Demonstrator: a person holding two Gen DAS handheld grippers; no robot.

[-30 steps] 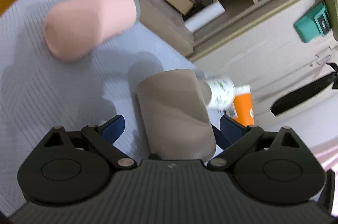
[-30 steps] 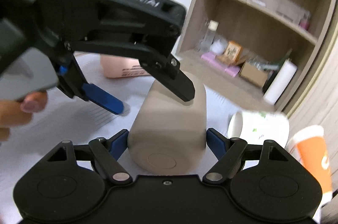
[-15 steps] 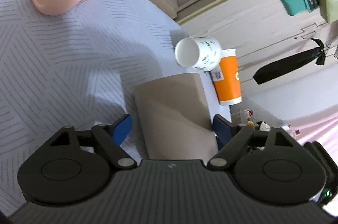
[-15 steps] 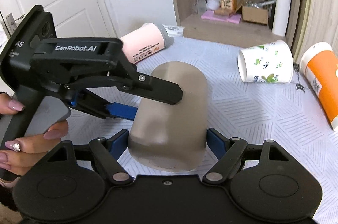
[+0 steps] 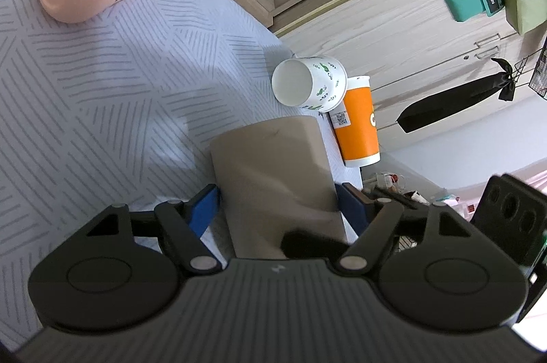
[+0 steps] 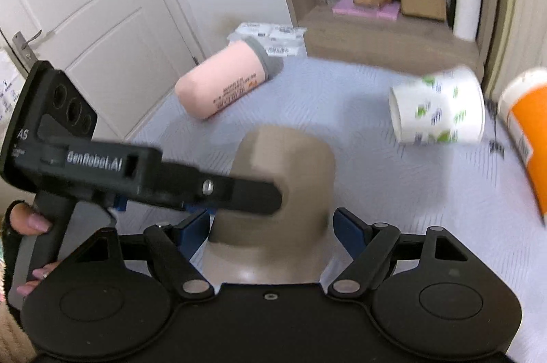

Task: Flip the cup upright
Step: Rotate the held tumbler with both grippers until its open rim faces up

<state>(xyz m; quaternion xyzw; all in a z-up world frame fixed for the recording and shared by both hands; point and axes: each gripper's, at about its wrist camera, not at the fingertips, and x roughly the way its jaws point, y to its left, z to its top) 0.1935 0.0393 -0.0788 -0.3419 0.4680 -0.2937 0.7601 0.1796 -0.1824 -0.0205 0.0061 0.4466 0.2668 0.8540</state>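
"GenRobot.AI" on left tongs (image 6: 239, 192), "AS" on their body, cup print unreadable

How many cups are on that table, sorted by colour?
Taupe: 1, the taupe cup between both grippers.
Pink: 1, the pink cup, lying on its side.
White with green leaves: 1, the leaf-print cup, on its side.
Orange: 1, the orange cup, also lying down.
Total: 4 cups.
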